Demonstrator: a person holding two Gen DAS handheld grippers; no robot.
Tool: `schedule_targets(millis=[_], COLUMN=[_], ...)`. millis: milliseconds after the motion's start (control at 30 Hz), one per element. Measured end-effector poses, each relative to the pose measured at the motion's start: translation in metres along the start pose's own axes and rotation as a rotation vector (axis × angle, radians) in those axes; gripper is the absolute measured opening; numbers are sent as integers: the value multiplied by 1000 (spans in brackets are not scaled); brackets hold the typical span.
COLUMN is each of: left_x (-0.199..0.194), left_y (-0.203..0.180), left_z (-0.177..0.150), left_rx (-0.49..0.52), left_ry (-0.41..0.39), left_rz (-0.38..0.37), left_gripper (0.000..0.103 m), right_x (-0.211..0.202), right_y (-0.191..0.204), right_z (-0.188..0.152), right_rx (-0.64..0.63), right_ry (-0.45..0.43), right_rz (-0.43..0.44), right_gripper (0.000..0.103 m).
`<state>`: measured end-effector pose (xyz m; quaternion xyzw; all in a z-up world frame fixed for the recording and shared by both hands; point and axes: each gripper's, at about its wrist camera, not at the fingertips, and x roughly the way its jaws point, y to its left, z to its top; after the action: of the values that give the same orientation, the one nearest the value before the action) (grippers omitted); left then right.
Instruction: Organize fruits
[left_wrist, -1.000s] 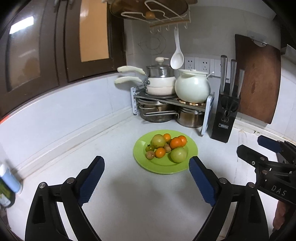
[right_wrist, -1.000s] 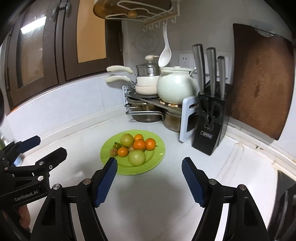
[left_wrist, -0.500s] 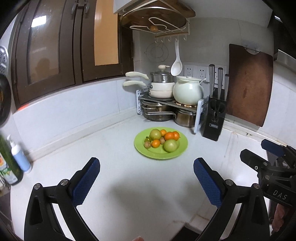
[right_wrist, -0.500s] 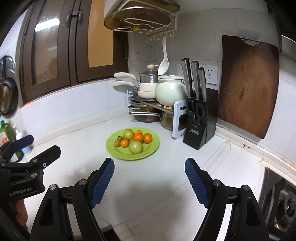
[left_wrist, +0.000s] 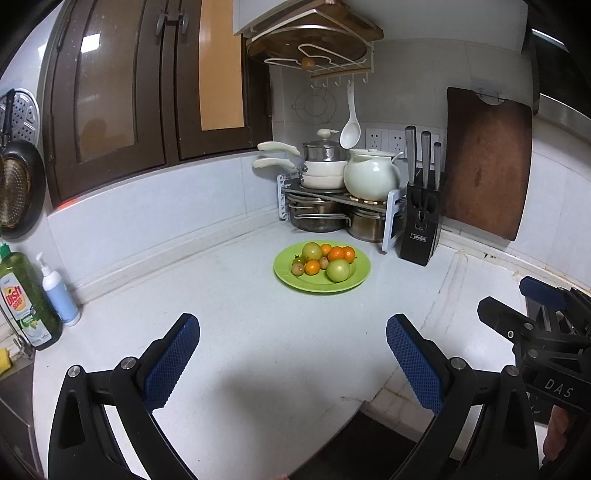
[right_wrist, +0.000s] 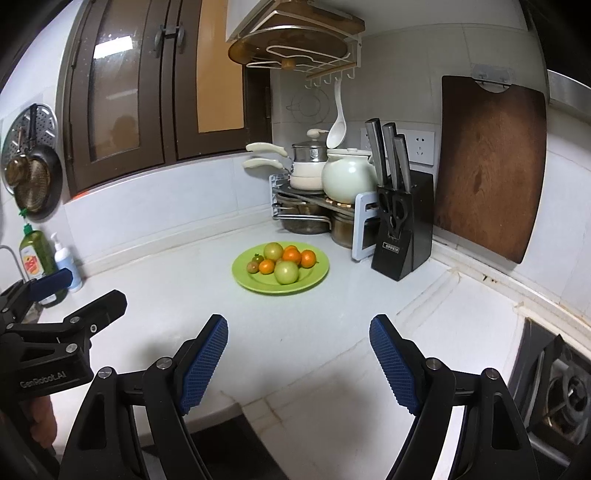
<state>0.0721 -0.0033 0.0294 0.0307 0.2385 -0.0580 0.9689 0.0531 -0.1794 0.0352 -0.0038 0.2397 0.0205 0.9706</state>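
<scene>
White bench (left_wrist: 258, 332) runs around a kitchen corner under dark brown cabinet doors (left_wrist: 122, 99). Nearest me, my left tool (left_wrist: 293, 343) hangs over bare bench with its blue pads spread wide and nothing between them. My right tool (right_wrist: 299, 347) sits just beside it, also spread apart and empty, a little narrower than the left. Each one shows at the edge of the other's view.

Farther in, well apart from both tools, the green plate (left_wrist: 354, 280) rests flat on the bench with the fruits (left_wrist: 325, 258) piled toward its back half: a large green one at the front, another yellow-green one behind, several oranges between them, and a few small dark ones on the left side.

Off to the left, against the wall, stand a green dish soap bottle (left_wrist: 26, 299) and a white pump bottle (left_wrist: 59, 295). Behind the plate, a metal rack (left_wrist: 332, 199) holds steel pots below and white pans and a pale pot (left_wrist: 371, 177) on top. A black knife block (left_wrist: 421, 229) stands just right of the rack, and a brown cutting board (left_wrist: 484, 166) leans on the wall beyond it.
</scene>
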Motion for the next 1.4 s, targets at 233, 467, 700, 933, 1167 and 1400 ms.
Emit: schedule_targets(millis=[233,467,700,933,1167,1400], left_x=[-12,-18,-22,-25,-27,-29], left_y=[0,0,-1,-3,-5,-3], left_z=[-5,-5,-5,-5,-5,-4], left_rx=[-2,4,4,5,5,5], left_ry=[-9,-24,-29,-38,-40,-43], left_rz=[1,5,10,11,11,5], left_gripper=[103,103,103,103,103,103], right_x=[-12,-18,-20,-22,-22,-24], right_y=[3,3,4,4,5,7], right_z=[-5,-7,-8,-6,-6,-6], right_rx=[-1,0,1,-1,1,1], right_ry=[-5,-10,-13,-15,-15,-14], right_rz=[-1,-2,-4,2,1,6], right_gripper=[80,80,80,80,80,80])
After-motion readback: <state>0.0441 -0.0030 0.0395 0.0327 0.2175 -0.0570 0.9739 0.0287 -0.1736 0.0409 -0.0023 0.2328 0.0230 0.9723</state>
